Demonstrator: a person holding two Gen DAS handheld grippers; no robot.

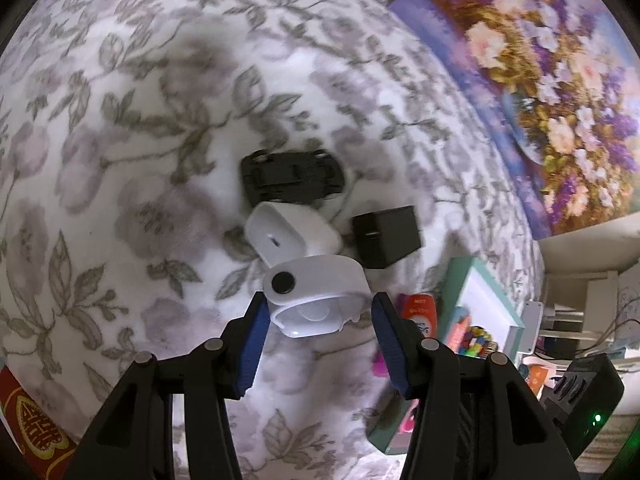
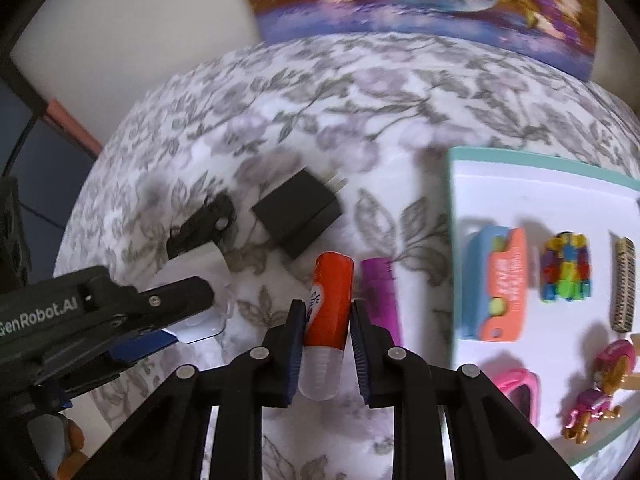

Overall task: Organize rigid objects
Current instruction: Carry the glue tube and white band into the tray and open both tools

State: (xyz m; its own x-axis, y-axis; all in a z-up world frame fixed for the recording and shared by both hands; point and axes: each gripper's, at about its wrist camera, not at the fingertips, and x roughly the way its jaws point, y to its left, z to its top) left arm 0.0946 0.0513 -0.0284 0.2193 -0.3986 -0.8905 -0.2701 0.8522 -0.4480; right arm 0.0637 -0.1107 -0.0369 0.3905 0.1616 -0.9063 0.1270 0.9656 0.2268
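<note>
Glue stick (image 2: 326, 320) is clamped in the right tool (image 2: 326, 336), for the tray (image 2: 520, 168) at three o'clock; white gadget (image 1: 316, 300) is gripped by the left tool (image 1: 316, 340), above the flowered bed (image 1: 120, 160).

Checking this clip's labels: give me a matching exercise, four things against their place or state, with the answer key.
Things:
1. red glue stick
2. white device
3. black charger
4. colourful cube

Places:
A. lying on the floral cloth
B. in the white tray
C. between the right gripper's fingers
D. between the left gripper's fingers

Pairs: 1-C, 2-D, 3-A, 4-B
</note>
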